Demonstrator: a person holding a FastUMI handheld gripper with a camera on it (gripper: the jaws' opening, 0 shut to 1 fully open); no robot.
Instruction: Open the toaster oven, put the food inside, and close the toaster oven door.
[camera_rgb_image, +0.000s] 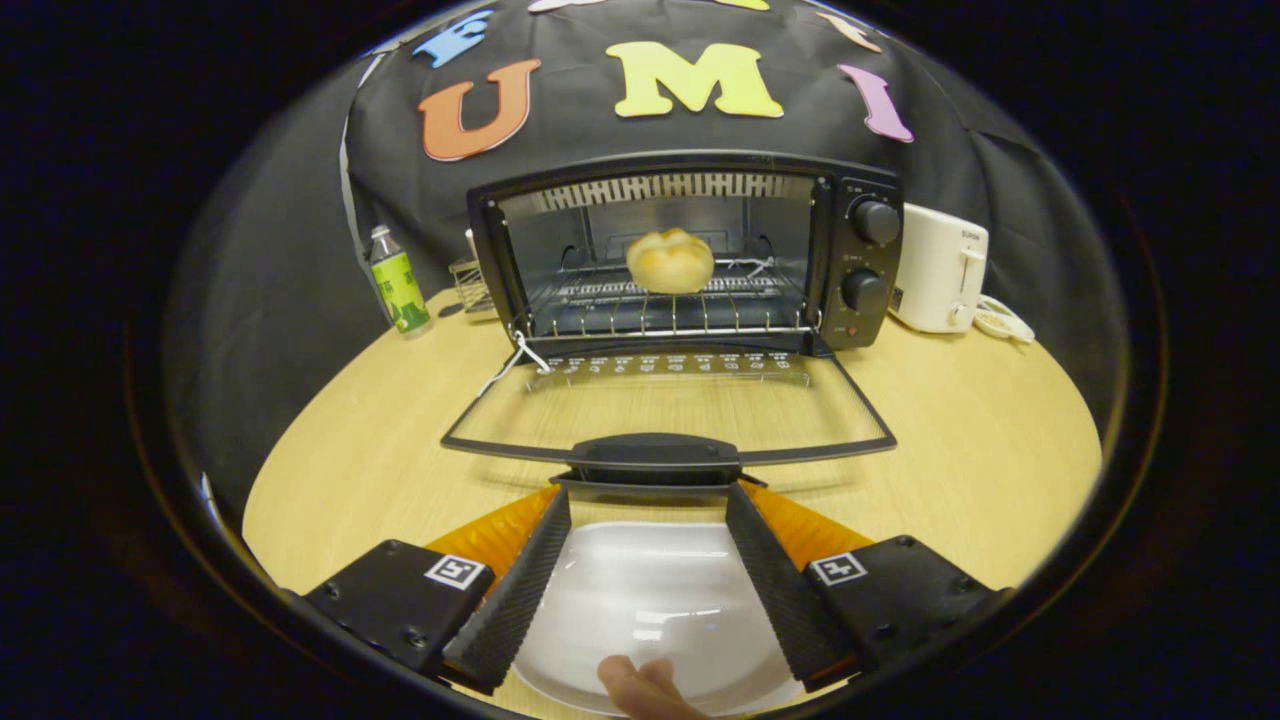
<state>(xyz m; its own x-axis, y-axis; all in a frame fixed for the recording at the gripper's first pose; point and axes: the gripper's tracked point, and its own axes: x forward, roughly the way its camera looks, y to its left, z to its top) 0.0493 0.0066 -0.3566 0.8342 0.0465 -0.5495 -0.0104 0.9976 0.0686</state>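
Note:
A black toaster oven (690, 250) stands at the back of the wooden table, its glass door (668, 410) folded down flat toward me. A round bread roll (670, 260) rests on the wire rack inside the oven. The door's black handle (655, 458) lies just ahead of my fingertips. My gripper (650, 500) is open, its fingers spread wide above a white plate (650, 600) with nothing held between them. A fingertip of a person's hand (640, 685) touches the plate's near rim.
An orange mat (490, 535) lies under the plate. A green-labelled bottle (398, 282) stands left of the oven, with a small wire rack (470, 285) behind it. A white toaster (940, 268) and its cord sit to the oven's right.

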